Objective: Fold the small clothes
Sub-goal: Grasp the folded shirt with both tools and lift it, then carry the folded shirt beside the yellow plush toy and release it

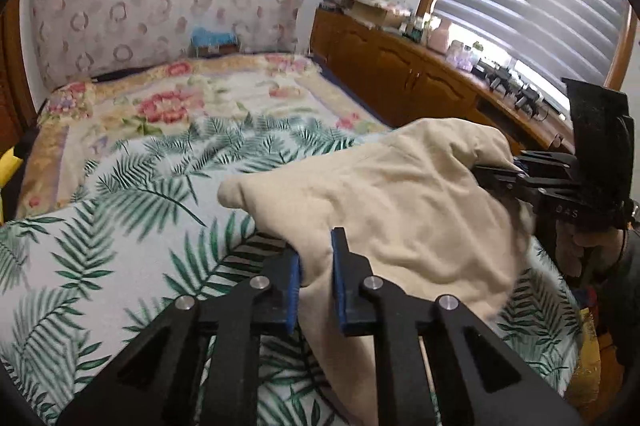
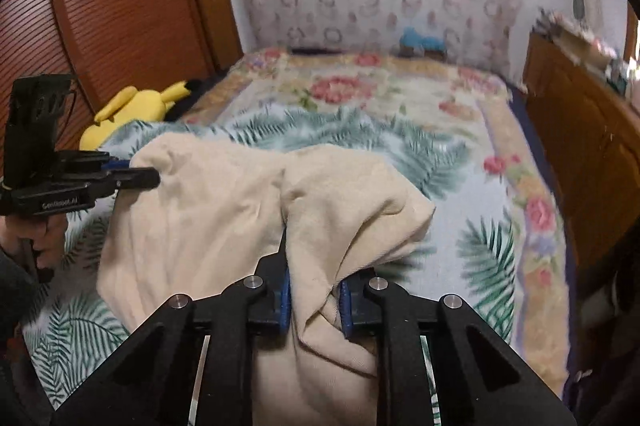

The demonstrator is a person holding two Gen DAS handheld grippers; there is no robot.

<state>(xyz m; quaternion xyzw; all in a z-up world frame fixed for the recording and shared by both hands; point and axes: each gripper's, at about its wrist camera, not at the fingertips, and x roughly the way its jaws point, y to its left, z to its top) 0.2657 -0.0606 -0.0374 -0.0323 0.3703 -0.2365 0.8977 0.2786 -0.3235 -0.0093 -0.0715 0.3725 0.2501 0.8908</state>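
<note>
A cream garment (image 1: 400, 201) hangs lifted above the bed between both grippers; it also shows in the right wrist view (image 2: 224, 226). My left gripper (image 1: 316, 266) is shut on one edge of it, cloth bunched between the blue pads. It also shows in the right wrist view (image 2: 148, 177), at the garment's left corner. My right gripper (image 2: 314, 290) is shut on a bunched fold of the garment. It also shows in the left wrist view (image 1: 492, 173), at the garment's far right corner.
The bed has a palm-leaf sheet (image 1: 120, 226) over a floral blanket (image 1: 168, 101). A wooden cabinet (image 1: 400, 73) with clutter runs along the right under window blinds. A yellow plush toy (image 2: 132, 109) lies at the bed's left by a wooden door (image 2: 120, 5).
</note>
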